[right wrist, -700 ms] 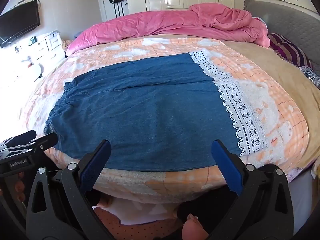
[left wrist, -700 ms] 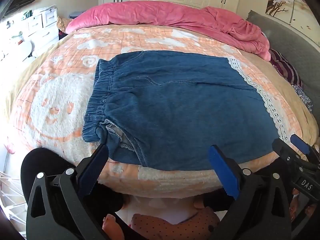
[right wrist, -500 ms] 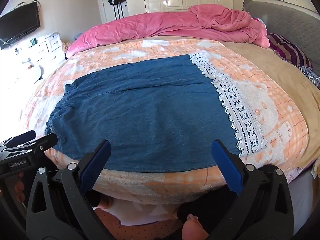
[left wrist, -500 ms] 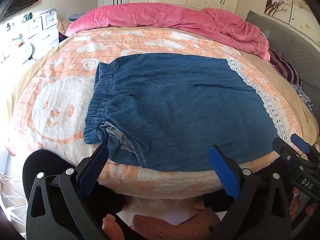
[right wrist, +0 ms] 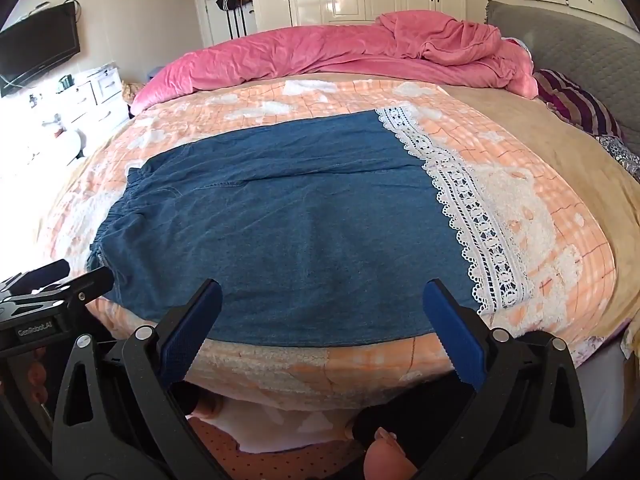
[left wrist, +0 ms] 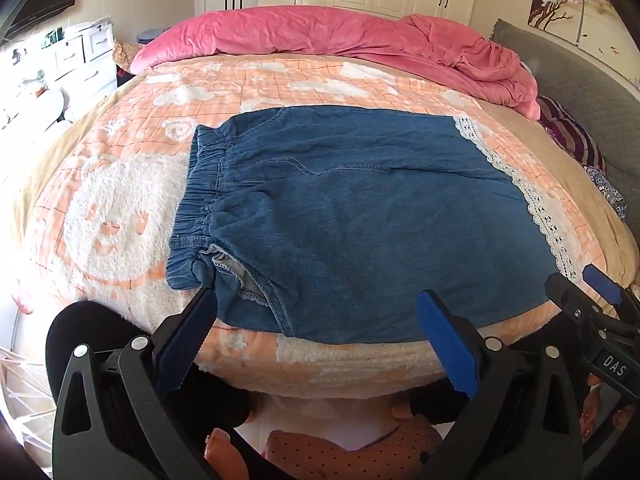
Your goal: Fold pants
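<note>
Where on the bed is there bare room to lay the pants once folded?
Free blanket lies left of the waistband, and a strip between pants and pink duvet. Beyond the lace hem, bare tan sheet; crowded by pillows.

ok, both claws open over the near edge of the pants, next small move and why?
Probably lower both onto the near hem of the denim pants: left claw by the waistband, right claw near the lace cuff. Pants lie flat, unfolded, ungripped.

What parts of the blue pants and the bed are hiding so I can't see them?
- Denim pants, both wrist views: the underside, against the orange blanket.
- Blanket's near edge, both views: partly behind the open jaws of the left gripper and right gripper.
- Striped pillow: cut off at the right edge.
</note>
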A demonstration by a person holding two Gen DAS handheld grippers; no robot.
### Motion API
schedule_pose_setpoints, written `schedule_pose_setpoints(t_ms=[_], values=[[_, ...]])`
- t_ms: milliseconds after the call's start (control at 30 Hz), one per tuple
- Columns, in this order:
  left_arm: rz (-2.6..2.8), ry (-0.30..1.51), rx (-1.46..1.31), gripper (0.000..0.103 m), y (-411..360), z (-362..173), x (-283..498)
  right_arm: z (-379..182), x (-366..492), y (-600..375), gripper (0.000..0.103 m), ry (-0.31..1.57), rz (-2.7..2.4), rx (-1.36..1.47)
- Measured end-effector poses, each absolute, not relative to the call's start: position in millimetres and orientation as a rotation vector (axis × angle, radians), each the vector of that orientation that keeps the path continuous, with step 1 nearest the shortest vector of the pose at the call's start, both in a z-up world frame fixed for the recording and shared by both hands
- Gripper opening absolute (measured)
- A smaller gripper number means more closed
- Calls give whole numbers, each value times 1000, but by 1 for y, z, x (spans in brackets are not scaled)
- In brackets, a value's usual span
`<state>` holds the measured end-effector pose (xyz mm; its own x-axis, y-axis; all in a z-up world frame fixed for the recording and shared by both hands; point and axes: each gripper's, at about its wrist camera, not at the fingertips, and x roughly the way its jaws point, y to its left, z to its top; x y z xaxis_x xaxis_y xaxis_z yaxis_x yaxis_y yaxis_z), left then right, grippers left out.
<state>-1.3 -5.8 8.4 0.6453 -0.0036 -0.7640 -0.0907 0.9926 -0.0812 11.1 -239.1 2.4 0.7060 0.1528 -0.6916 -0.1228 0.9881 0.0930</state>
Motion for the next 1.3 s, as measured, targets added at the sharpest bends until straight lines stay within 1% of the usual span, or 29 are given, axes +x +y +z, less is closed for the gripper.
schedule_pose_setpoints(t_ms=[400, 1300], values=[[45, 873, -103, 99, -7, 1, -2, 1, 11, -238, 95, 772, 149, 34], [31, 867, -107, 99, -10, 2, 3, -1, 13, -239, 95, 772, 138, 31]])
